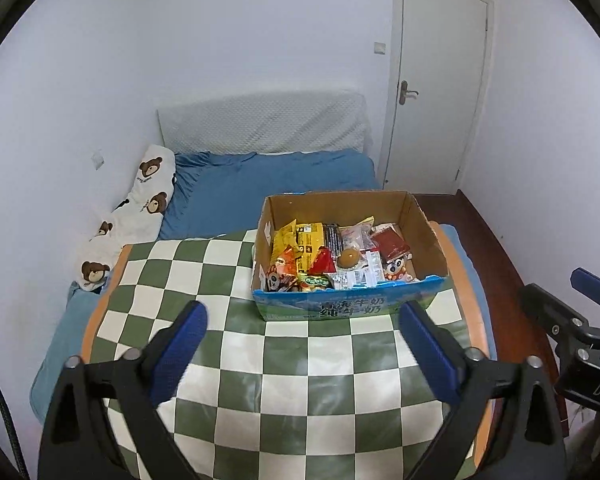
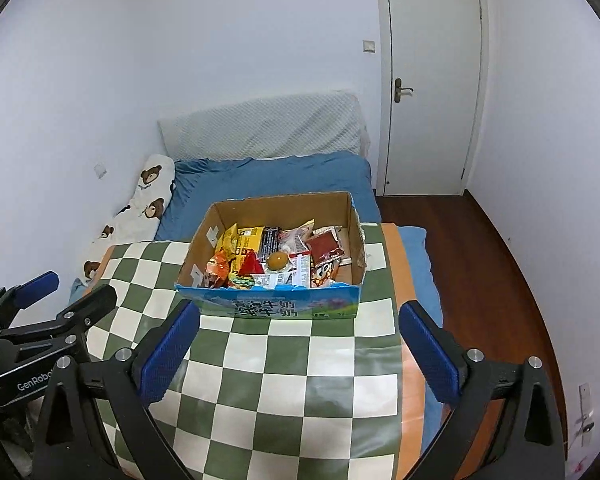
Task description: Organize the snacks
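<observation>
An open cardboard milk carton box (image 1: 346, 307) (image 2: 276, 306) stands on the green-and-white checked table (image 1: 260, 380) (image 2: 292, 380), packed with several snack packets: yellow, orange, red and white ones (image 1: 324, 256) (image 2: 268, 256). A round brown snack (image 1: 348, 258) (image 2: 278, 261) lies on top. My left gripper (image 1: 302, 322) hovers open over the table just in front of the box, nothing between its blue pads. My right gripper (image 2: 300, 320) is open too, in front of the box and empty. Each gripper shows at the edge of the other's view: the right one (image 1: 556, 300), the left one (image 2: 72, 292).
Beyond the table lies a bed with a blue sheet (image 1: 268, 188) (image 2: 268, 184), a bear-print pillow (image 1: 140, 196) along the left wall and a white headboard cushion (image 1: 264, 124). A shut white door (image 1: 436, 80) (image 2: 432, 80) and dark wooden floor (image 2: 480, 248) are on the right.
</observation>
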### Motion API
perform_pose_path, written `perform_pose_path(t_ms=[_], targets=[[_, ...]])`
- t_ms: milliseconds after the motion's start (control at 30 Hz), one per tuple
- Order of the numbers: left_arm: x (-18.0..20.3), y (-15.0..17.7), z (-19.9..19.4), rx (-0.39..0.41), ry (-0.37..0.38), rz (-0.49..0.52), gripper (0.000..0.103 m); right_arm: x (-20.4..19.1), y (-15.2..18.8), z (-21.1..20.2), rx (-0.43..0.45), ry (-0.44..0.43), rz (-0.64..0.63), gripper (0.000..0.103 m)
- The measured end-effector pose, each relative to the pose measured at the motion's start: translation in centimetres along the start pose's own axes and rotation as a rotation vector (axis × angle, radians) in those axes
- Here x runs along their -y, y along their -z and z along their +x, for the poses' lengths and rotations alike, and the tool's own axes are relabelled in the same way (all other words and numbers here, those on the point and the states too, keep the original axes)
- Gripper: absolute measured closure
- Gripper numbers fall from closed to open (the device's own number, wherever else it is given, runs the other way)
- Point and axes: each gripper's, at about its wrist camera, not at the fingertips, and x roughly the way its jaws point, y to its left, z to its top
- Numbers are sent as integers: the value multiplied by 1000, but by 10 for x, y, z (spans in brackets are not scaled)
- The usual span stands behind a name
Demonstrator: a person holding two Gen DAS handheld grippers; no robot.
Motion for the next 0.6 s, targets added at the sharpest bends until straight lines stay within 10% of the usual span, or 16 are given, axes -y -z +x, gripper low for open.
perform_pose_path(t_ms=[600], targets=[[4,-23,95,-111,-28,-13,0,22,-19,92,-54,80,35,1]])
